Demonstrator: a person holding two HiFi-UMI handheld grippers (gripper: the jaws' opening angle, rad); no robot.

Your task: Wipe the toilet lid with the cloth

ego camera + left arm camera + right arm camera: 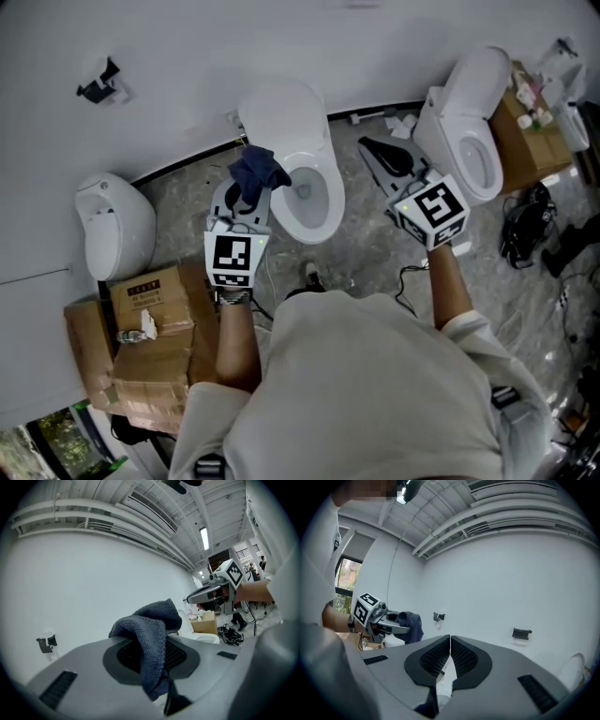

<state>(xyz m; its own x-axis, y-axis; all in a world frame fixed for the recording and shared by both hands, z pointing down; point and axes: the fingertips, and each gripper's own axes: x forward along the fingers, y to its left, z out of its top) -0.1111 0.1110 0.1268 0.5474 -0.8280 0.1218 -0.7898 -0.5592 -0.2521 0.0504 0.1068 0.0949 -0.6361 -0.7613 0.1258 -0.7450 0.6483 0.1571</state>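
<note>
cloth [260, 171] is hanging pinched in the left gripper [247, 195] beside the toilet lid [281, 114], ready for wiping, while the right gripper [368, 147] is hovering closed, empty.

hidden: left hand-held gripper [251, 190] tips, under cloth [259, 172] | unreadable: cardboard box [155, 317] label print

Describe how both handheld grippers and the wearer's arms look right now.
The left gripper and right gripper have grey and black moulded bodies, with black ribbed pads on the jaws. Each carries a white cube printed with black square markers. The person wears a pale short-sleeved shirt, so no sleeve covers the forearms.
</note>
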